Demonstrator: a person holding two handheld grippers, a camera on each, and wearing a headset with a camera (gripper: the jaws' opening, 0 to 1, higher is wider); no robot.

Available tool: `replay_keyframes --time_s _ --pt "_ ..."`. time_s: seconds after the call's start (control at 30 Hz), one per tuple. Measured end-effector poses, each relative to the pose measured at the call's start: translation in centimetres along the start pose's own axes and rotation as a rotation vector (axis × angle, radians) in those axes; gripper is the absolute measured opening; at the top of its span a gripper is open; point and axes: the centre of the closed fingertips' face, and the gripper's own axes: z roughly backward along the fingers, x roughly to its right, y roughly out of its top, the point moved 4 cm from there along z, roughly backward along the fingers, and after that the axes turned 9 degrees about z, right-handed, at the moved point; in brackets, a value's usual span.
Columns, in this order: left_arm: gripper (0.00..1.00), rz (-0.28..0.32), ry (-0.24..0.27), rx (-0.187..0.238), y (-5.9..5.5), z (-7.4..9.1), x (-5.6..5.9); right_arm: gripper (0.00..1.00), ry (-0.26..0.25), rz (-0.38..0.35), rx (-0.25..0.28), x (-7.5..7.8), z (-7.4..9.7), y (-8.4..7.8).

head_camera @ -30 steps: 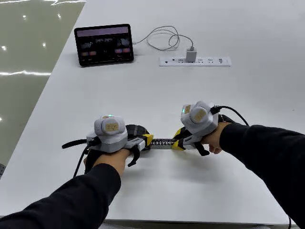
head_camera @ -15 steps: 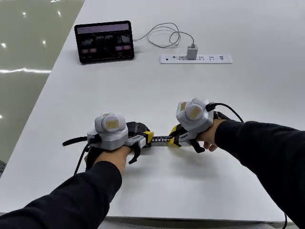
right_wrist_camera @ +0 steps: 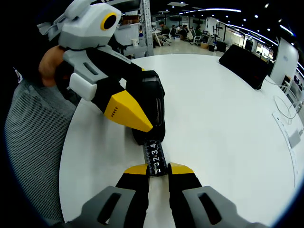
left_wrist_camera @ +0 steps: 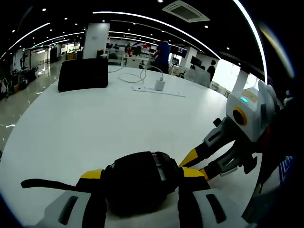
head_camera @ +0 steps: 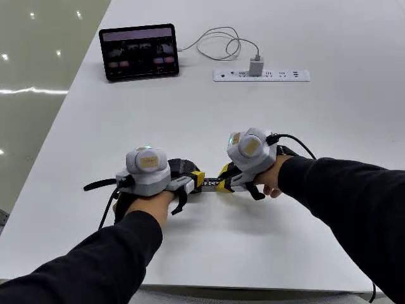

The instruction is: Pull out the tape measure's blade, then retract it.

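Note:
A black tape measure (head_camera: pixel 180 171) lies on the white table, and my left gripper (head_camera: pixel 193 181) is shut on its case. In the left gripper view the case (left_wrist_camera: pixel 137 183) sits squeezed between the yellow-tipped jaws of my left gripper (left_wrist_camera: pixel 142 174). A short length of blade (head_camera: pixel 209 184) runs from the case to my right gripper (head_camera: pixel 222 185). In the right gripper view, the right gripper (right_wrist_camera: pixel 158 169) is shut on the blade (right_wrist_camera: pixel 154 156) near its end, close to the case (right_wrist_camera: pixel 150 110). The numbers 2, 3 and 4 show on the blade.
A dark tablet (head_camera: pixel 139 52) stands at the far left of the table (head_camera: pixel 304 120). A white power strip (head_camera: pixel 278 75) with a charger (head_camera: pixel 254 67) and looped cable (head_camera: pixel 218 43) lies at the back. The table's left edge drops to a glossy floor (head_camera: pixel 31 76).
My right gripper has moved left towards the case, so the exposed blade is shorter than a second ago. The left gripper has stayed in place on the case.

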Motion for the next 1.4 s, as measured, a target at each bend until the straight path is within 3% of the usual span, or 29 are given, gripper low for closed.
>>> replay_keyframes --time_s 1.33,1.4 --pt "0.56 0.007 -0.004 0.001 -0.1 0.1 0.0 0.12 0.009 -0.012 0.036 -0.3 -1.8 1.6" --pt "0.56 0.011 -0.004 0.001 -0.1 0.1 0.0 0.12 0.004 0.017 0.035 -0.4 -1.6 1.5"
